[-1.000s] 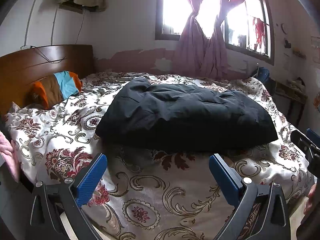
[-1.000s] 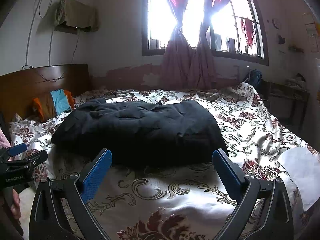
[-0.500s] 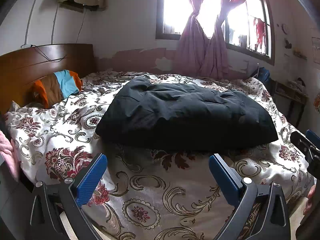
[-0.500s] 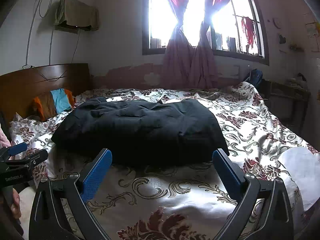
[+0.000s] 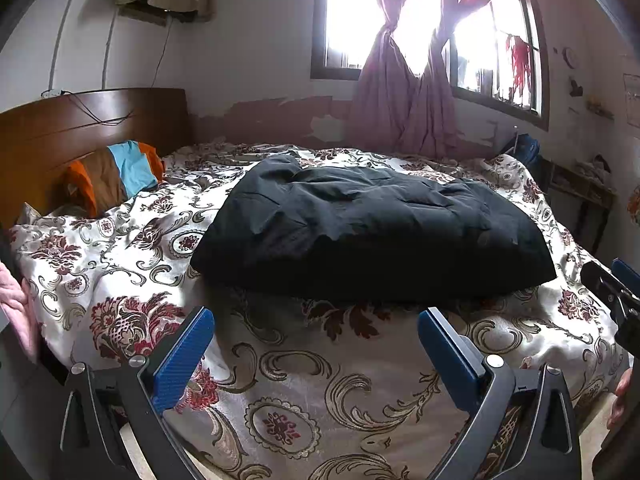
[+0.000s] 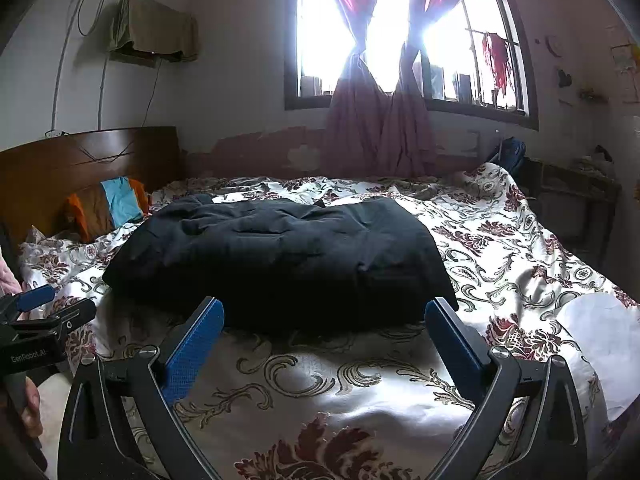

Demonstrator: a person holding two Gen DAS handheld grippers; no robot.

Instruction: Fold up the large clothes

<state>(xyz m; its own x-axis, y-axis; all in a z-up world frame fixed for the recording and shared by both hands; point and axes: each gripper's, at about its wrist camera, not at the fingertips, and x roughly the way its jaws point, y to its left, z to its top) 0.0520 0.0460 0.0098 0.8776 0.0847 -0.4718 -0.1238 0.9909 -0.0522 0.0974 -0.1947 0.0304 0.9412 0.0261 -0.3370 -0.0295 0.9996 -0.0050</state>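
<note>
A large black padded garment (image 5: 372,224) lies folded into a thick rectangle in the middle of the bed; it also shows in the right wrist view (image 6: 280,256). My left gripper (image 5: 316,344) is open and empty, held above the bed's near edge, short of the garment. My right gripper (image 6: 324,340) is open and empty, also just short of the garment's near edge. The right gripper shows at the right edge of the left wrist view (image 5: 616,292), and the left gripper at the left edge of the right wrist view (image 6: 36,320).
The bed has a floral cover (image 5: 304,384) and a wooden headboard (image 5: 80,132) at the left. An orange, brown and blue pillow (image 5: 116,176) lies by the headboard. A window with tied pink curtains (image 5: 404,92) is behind the bed. A dark side table (image 6: 576,200) stands at the right.
Both grippers have drifted very slightly; the view of the garment has hardly shifted. The garment has not moved and both grippers stay open.
</note>
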